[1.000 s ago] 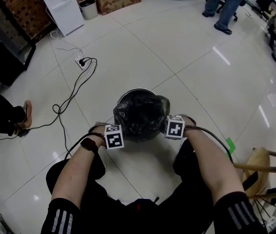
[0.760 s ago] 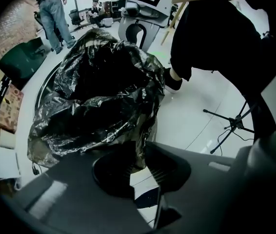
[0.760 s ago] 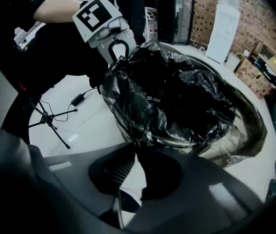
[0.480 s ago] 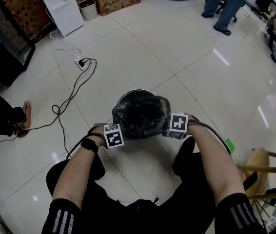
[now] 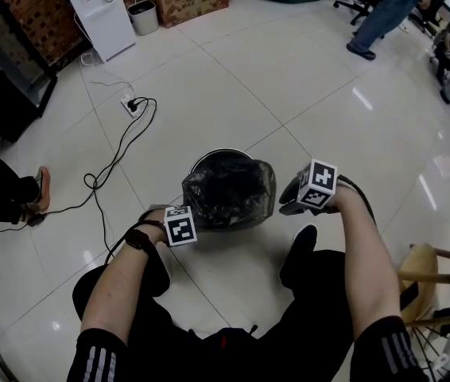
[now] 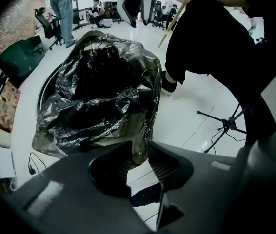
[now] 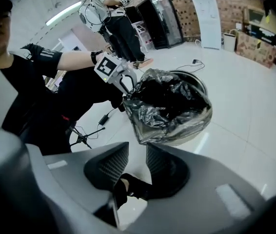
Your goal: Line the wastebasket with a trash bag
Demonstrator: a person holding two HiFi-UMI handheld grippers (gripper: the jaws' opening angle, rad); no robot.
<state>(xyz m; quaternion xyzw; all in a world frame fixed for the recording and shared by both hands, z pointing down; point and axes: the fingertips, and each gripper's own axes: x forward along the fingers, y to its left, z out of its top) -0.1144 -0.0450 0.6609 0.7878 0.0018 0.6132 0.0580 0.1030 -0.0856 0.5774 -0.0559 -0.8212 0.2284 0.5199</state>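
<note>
bag sits in the basket, hem not yet settled all round

seen in the head view, the wastebasket [image 5: 219, 151] stands upright on the floor at 12 o'clock from the person, its mouth facing up. it is round, so it has no long axis to line up with. the black trash bag [image 5: 229, 191] is bunched over the mouth and hangs down the near side, while a strip of bare rim shows from about 11 to 12 o'clock.

the left gripper [image 6: 138, 161] is at the bag's 7 o'clock edge and points steeply down. its jaws have just been opening and now stand partly apart. a fold of the bag's film dips into the gap at the tips, but the pads do not look pressed on it (floor shows through behind).

the right gripper [image 7: 137, 167] hangs off the bag at about 3 o'clock, clear of the film. its jaws have also just been opening, and they hold nothing; only floor and a shoe show between them.

the left is plainly the nearer hand. the next move probably depends on the uncovered far rim, which lies across the mouth from both grippers, so either one would have to take hold of the hem again first.
</note>
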